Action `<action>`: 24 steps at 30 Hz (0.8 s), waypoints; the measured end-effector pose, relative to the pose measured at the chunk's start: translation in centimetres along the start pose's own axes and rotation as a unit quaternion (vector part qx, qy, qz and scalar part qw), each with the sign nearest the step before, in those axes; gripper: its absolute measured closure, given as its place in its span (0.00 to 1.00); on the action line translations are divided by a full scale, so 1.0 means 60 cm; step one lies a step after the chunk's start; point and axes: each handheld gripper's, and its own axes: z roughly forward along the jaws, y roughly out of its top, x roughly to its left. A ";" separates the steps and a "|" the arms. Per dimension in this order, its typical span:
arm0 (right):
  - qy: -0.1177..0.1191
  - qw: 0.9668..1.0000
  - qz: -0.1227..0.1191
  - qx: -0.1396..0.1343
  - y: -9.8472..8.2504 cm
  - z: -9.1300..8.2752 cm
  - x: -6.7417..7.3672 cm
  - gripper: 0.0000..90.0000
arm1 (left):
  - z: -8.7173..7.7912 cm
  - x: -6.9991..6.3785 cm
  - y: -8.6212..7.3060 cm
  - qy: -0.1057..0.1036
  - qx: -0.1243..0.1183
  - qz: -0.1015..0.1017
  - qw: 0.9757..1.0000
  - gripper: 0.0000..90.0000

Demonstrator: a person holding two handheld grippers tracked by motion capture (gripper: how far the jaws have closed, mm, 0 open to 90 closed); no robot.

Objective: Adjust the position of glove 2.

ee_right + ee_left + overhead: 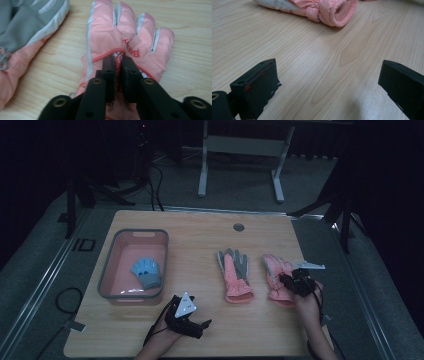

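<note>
Padded pink nylon glove with white finger seams (pixel 130 40) lying back-up on the pale wooden desk (pixel 210 330), at the right, fingertips pointing away from the person. Right gripper (pixel 118 62) down on its back, just past the cuff, black fingers (pixel 109 72) a narrow slit apart with a fold of red dotted fabric showing between them; whether pinched firmly, cannot tell. Left gripper (pixel 329 82) resting low over bare wood near the front edge, fingers (pixel 258 85) spread wide and holding nothing.

Likely light, soft and floppy: shell smooth and somewhat slippery, filling squashy, so bound to sag and fold once lifted. Best taken at a raised ridge of fabric over the back or at the ribbed knit cuff, where the cloth bunches and gives purchase.

Matching pink glove with grey grippy palm (pixel 234 272) lying palm-up just beside, apart from the first. Grey-rimmed pink plastic tub (pixel 107 270) at the left, holding a small blue knitted glove (pixel 147 272).
</note>
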 end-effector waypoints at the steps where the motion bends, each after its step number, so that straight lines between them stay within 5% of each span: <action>1: 0.003 1.000 -0.007 -0.008 0.001 -0.007 -0.003 0.83 | 0.000 0.000 0.000 0.000 0.000 0.000 1.000 0.03; 3: 0.014 1.000 -0.017 -0.014 0.003 -0.012 -0.006 0.77 | 0.000 0.001 0.000 -0.001 0.005 0.001 1.000 0.03; 4: 0.034 0.998 -0.045 -0.011 0.009 -0.021 -0.011 0.68 | 0.000 0.001 0.000 -0.001 0.006 0.001 1.000 0.03; 9: 0.045 0.996 -0.071 0.004 0.017 -0.031 -0.026 0.65 | 0.001 -0.001 0.000 -0.001 0.006 0.003 1.000 0.03; 20: 0.058 0.997 -0.034 0.039 -0.005 0.013 -0.055 0.61 | 0.001 -0.001 0.000 -0.002 0.006 0.005 1.000 0.03; 24: 0.075 0.996 -0.032 0.027 -0.013 0.020 -0.053 0.81 | 0.001 -0.001 0.000 -0.002 0.007 0.006 1.000 0.03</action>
